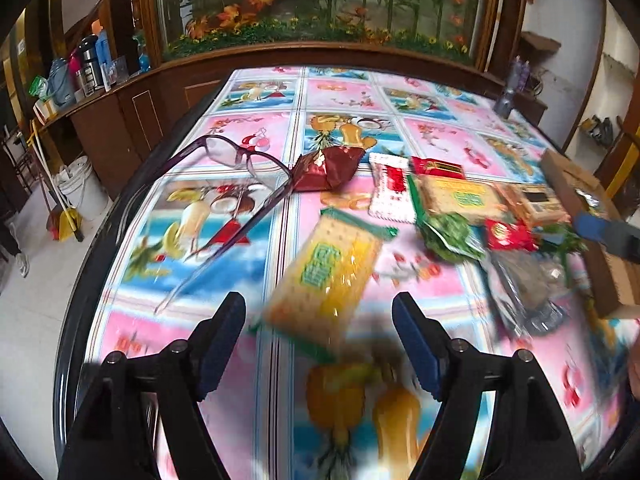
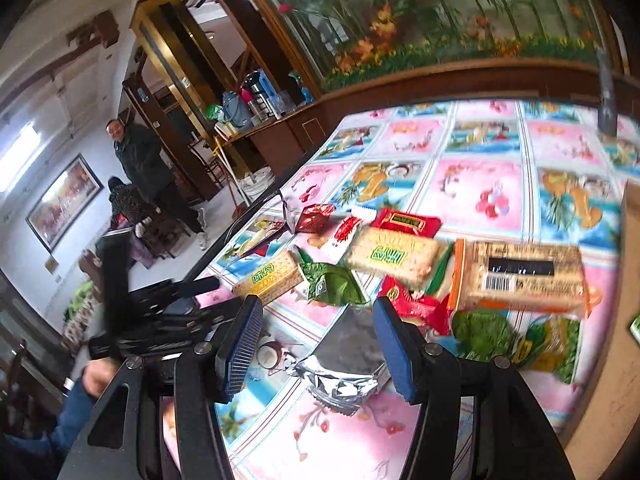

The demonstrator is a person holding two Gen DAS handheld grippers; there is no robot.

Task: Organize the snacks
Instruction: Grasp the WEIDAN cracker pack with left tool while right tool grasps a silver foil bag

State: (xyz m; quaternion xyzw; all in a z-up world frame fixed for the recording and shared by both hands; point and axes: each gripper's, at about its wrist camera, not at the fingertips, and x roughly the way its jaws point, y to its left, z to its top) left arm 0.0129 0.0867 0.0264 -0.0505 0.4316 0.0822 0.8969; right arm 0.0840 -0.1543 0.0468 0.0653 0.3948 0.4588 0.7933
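Note:
Several snack packets lie on a table with a pink and blue fruit-print cloth (image 1: 256, 132). My left gripper (image 1: 320, 320) is open, just short of a yellow cracker pack with a green label (image 1: 328, 276). Beyond it lie a dark red foil packet (image 1: 326, 166), a red-and-white packet (image 1: 390, 192), another cracker pack (image 1: 460, 196) and green packets (image 1: 448, 232). My right gripper (image 2: 318, 332) is open and hovers over a silver foil packet (image 2: 344, 364). A large cracker pack with a barcode (image 2: 520, 276) lies to its right. The left gripper (image 2: 160, 312) shows at its left.
Purple-framed glasses (image 1: 236, 156) lie on the table's left side. A cardboard box (image 1: 592, 216) stands at the right edge. A bottle (image 1: 506, 98) stands at the far right corner. A wooden cabinet with a plant display runs behind. A man (image 2: 140, 160) stands beyond the table's left.

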